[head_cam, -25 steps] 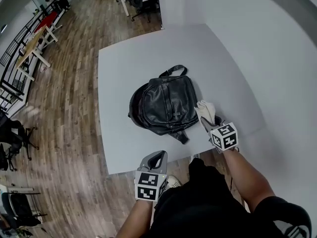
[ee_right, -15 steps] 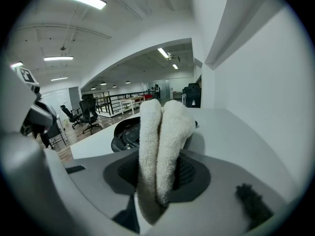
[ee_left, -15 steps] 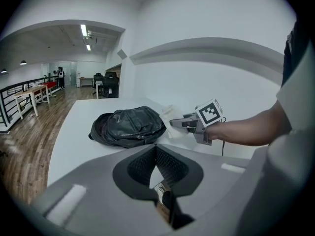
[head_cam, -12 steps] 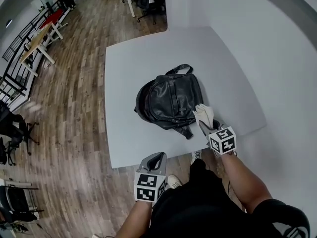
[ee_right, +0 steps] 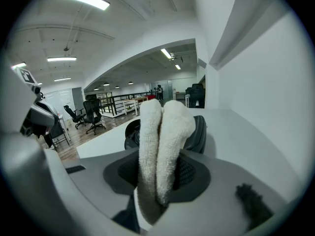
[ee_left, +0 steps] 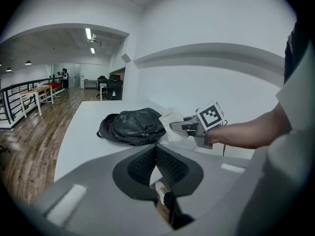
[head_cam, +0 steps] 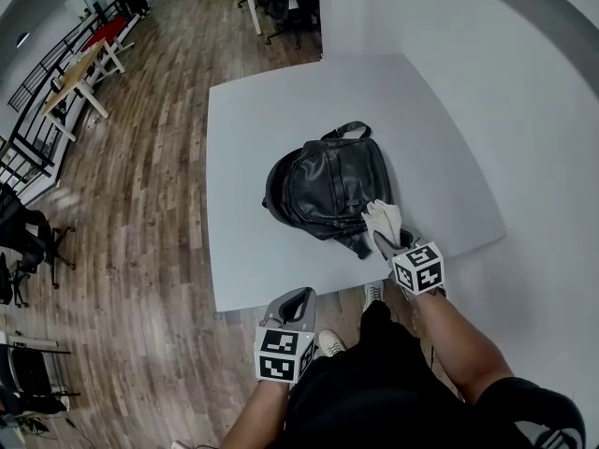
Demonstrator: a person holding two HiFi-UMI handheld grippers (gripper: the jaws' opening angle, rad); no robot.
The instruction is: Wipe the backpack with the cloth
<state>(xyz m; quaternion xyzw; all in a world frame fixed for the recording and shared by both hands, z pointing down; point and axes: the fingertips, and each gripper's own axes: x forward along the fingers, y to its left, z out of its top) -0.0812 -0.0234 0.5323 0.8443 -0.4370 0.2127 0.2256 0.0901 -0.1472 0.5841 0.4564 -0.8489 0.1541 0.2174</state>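
Observation:
A black leather backpack [head_cam: 328, 188] lies flat on the white table [head_cam: 243, 251], with its handle pointing to the far side. My right gripper [head_cam: 386, 234] is shut on a folded white cloth [head_cam: 383, 219], which hovers at the backpack's near right corner. In the right gripper view the cloth [ee_right: 162, 141] sticks up between the jaws and hides most of the backpack [ee_right: 199, 132]. My left gripper [head_cam: 292, 302] hangs off the table's near edge, below it, with its jaws together and nothing in them. The left gripper view shows the backpack [ee_left: 132, 126] and the cloth [ee_left: 172, 122] ahead.
A white wall [head_cam: 524, 110] runs along the table's right side. Wooden floor [head_cam: 122, 251] lies to the left, with office chairs [head_cam: 28, 241] and desks [head_cam: 75, 78] farther off. The person's shoe [head_cam: 328, 344] is on the floor under the near edge.
My right gripper has carried the cloth slightly left, closer to the backpack's near right corner. The head view has drifted, so the table sits further right in the picture. My left gripper stays put.

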